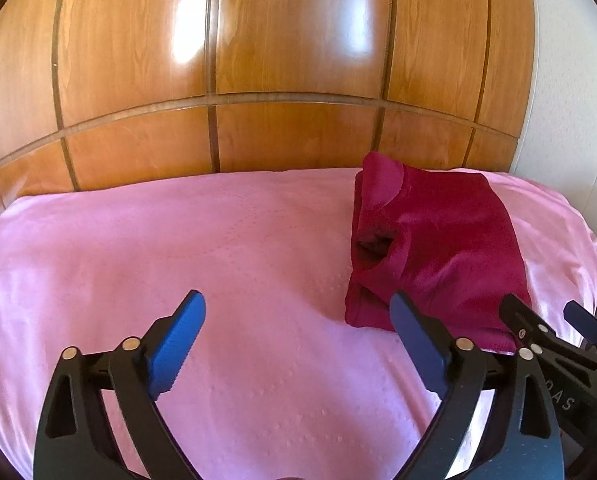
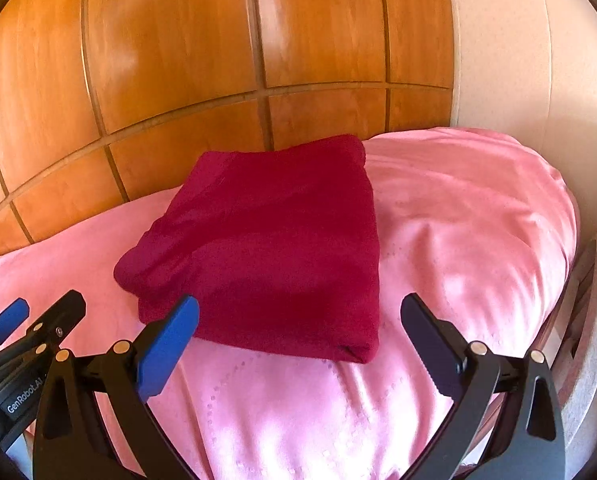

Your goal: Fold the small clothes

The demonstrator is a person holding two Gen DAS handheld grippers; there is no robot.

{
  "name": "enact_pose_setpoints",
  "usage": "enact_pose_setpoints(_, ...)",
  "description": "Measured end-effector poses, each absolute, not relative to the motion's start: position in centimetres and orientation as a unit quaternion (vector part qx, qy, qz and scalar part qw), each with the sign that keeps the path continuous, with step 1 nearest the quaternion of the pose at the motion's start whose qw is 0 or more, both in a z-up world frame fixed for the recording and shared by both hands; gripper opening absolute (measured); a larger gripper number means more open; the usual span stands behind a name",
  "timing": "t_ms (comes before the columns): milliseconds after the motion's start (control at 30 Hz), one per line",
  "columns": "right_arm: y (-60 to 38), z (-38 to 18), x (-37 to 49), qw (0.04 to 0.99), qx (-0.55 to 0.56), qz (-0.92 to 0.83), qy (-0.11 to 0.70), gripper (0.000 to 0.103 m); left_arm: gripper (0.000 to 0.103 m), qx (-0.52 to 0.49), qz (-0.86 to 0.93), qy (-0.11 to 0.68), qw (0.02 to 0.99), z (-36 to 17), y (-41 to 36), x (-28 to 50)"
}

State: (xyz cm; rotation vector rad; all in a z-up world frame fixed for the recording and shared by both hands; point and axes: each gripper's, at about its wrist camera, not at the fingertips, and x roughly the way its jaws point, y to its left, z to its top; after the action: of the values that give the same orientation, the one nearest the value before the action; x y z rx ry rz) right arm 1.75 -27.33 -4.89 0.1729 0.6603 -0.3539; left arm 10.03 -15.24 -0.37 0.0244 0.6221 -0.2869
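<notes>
A dark red garment (image 1: 438, 240) lies folded into a thick rectangle on the pink bedspread (image 1: 178, 248), towards the right end of the bed. In the right wrist view the garment (image 2: 278, 248) lies straight ahead. My left gripper (image 1: 298, 312) is open and empty, above the bedspread to the left of the garment's near edge. My right gripper (image 2: 298, 316) is open and empty, just short of the garment's near edge. The right gripper also shows in the left wrist view (image 1: 546, 316), and the left gripper in the right wrist view (image 2: 38, 312).
A glossy wooden wardrobe (image 1: 258, 60) rises directly behind the bed. A pale wall (image 2: 518, 60) stands on the right. A light chair or rack (image 2: 590, 320) stands by the bed's right edge.
</notes>
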Motion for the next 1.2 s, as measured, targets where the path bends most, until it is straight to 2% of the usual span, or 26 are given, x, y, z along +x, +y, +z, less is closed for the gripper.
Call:
enact_pose_setpoints(533,-28.13,-4.65,1.52,0.928,0.080,-0.188,0.313,0.101,0.094,0.006,-0.128,0.305,0.944,-0.13,-14.74,9.71)
enact_pose_setpoints(633,-28.12,-4.56,1.47,0.928,0.081,-0.187,0.311,0.101,0.099,0.004,-0.128,0.303,0.944,-0.08,-14.68,9.65)
enact_pose_setpoints(1200,-27.91,-4.63,1.36,0.929,0.082,-0.182,0.312,0.101,0.099,0.002,-0.126,0.306,0.944,0.02,-14.44,9.52)
